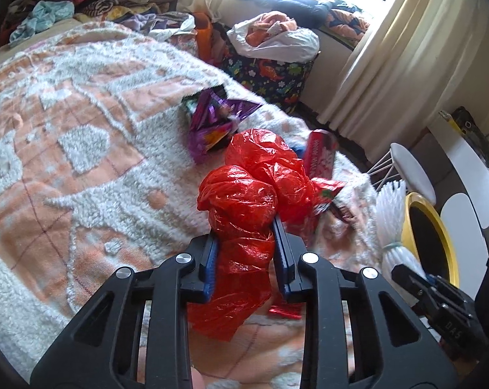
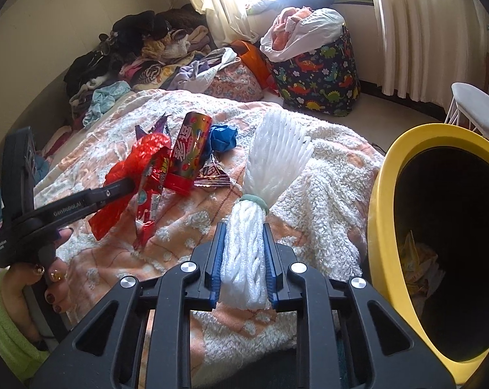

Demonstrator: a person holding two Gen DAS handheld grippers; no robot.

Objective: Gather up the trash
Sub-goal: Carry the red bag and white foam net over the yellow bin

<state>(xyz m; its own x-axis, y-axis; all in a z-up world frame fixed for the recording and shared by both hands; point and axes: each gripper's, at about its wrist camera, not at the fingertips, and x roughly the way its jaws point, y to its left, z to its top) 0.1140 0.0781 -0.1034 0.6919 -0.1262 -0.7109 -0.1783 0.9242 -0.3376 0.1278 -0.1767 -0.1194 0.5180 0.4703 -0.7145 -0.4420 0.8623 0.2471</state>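
Note:
My left gripper (image 1: pixel 244 230) is shut on a crumpled red plastic bag (image 1: pixel 247 191) and holds it above the bed; it also shows in the right wrist view (image 2: pixel 131 184). My right gripper (image 2: pixel 244 236) is shut on a white foam net sleeve (image 2: pixel 270 165) tied with a green band, held just left of the yellow bin (image 2: pixel 379 201). On the bed lie a purple snack wrapper (image 1: pixel 212 120), a red candy tube (image 2: pixel 189 152), a red candy wrapper (image 2: pixel 153 181), a blue crumpled ball (image 2: pixel 223 137) and a small dark wrapper (image 2: pixel 213 175).
The bed has an orange and white fuzzy blanket (image 1: pixel 82 149). Clothes are piled at its far end (image 2: pixel 140 55). A dinosaur-print hamper (image 2: pixel 319 77) with a white bag stands by the curtains. A white stool (image 1: pixel 413 171) stands behind the bin, which holds some trash (image 2: pixel 419 265).

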